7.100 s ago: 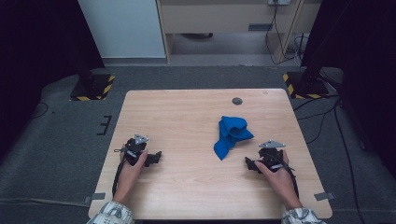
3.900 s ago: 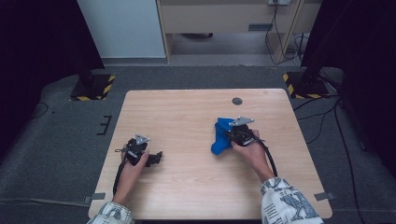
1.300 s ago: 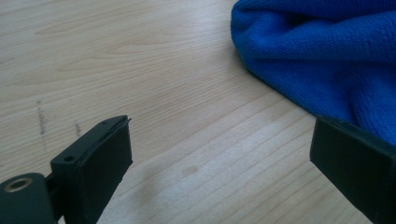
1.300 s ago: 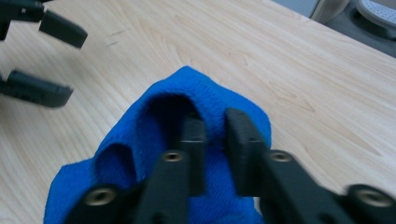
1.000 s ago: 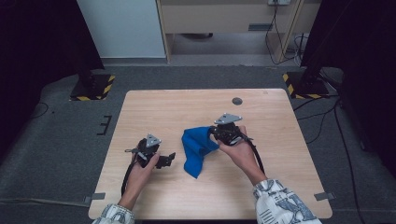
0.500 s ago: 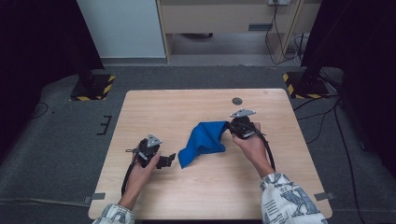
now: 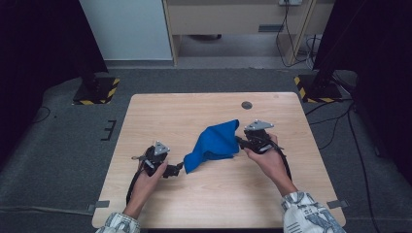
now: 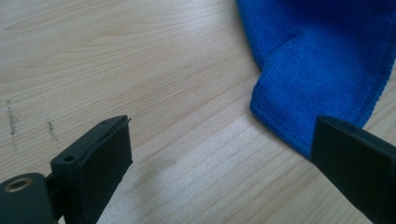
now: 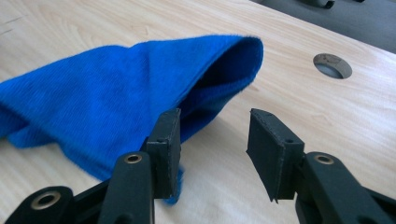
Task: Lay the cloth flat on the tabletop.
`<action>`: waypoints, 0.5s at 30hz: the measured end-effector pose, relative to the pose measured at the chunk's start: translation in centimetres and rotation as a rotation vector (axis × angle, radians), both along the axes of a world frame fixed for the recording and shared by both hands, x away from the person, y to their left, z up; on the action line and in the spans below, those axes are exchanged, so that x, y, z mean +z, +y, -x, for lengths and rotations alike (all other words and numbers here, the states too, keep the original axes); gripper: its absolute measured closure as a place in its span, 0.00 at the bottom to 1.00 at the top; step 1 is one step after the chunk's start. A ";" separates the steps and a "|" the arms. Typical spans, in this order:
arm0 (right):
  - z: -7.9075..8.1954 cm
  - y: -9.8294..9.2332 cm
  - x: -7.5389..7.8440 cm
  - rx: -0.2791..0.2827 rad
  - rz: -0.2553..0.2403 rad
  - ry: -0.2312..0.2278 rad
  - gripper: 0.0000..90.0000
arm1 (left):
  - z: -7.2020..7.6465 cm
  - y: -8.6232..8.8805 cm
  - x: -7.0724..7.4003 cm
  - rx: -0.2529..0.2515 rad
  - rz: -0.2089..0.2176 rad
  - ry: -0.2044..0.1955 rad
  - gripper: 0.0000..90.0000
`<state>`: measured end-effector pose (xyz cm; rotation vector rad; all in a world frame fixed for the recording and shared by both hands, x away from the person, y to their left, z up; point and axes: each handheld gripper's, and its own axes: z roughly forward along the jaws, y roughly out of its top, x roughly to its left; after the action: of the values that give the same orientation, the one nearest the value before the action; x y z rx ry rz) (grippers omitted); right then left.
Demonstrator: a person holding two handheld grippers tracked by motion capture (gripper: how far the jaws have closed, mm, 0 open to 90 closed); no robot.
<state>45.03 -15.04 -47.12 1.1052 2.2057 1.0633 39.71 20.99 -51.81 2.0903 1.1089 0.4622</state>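
A blue cloth [image 7: 214, 144] lies loosely bunched in the middle of the wooden table [image 7: 165, 114], with one folded corner standing up toward the right. My right gripper [image 7: 240, 141] sits just right of it. Its jaws have just been opening. In the right gripper view the cloth [image 9: 116, 98] rests against the outside of the left jaw, and bare wood shows between the jaws of the right gripper [image 9: 215, 116]. My left gripper [image 7: 174, 170] is low at the cloth's left corner. Its jaws stand wide open [image 8: 219, 126], with the cloth's corner [image 8: 322, 70] beside the right jaw.
A round cable hole [image 7: 247, 105] lies in the table behind the right gripper, also seen in the right gripper view [image 9: 332, 65]. Black stands with yellow-black striped bases [image 7: 97, 91] stand on the floor past both back corners.
The right gripper carried the cloth's corner to the right, stretching the cloth out, then let go of it and opened. The left gripper stayed where it was.
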 end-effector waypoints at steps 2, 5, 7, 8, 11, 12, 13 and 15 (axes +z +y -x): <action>0.4 -0.3 -0.2 0.006 0.003 -0.003 0.62 | 0.1 0.0 0.0 -0.004 -0.002 -0.001 0.06; 0.9 -0.6 -0.4 0.023 0.005 -0.004 0.64 | 0.1 0.0 0.0 -0.004 -0.001 -0.001 0.06; 1.2 -0.6 -0.8 0.027 0.003 0.002 0.65 | 0.2 0.0 0.0 -0.003 0.000 0.001 0.06; 1.3 -0.7 -1.0 0.026 0.002 0.004 0.65 | 0.2 0.0 -0.1 -0.005 -0.004 0.003 0.06; 1.4 -0.9 -1.9 0.023 0.008 0.019 0.64 | 0.6 -0.1 -0.1 -0.015 -0.010 0.005 0.06; 1.4 -0.9 -2.1 0.021 0.010 0.023 0.64 | 0.7 -0.1 -0.1 -0.017 -0.008 0.004 0.06; 1.3 -1.0 -2.4 0.020 0.011 0.026 0.63 | 0.8 -0.2 0.0 -0.022 -0.009 0.004 0.06; 1.1 -1.1 -2.9 0.015 0.007 0.041 0.61 | 1.0 -0.3 0.0 -0.026 -0.007 0.007 0.06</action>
<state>43.95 -16.16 -49.97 1.1184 2.2509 1.0467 38.73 20.65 -51.82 2.1114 1.0842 0.4479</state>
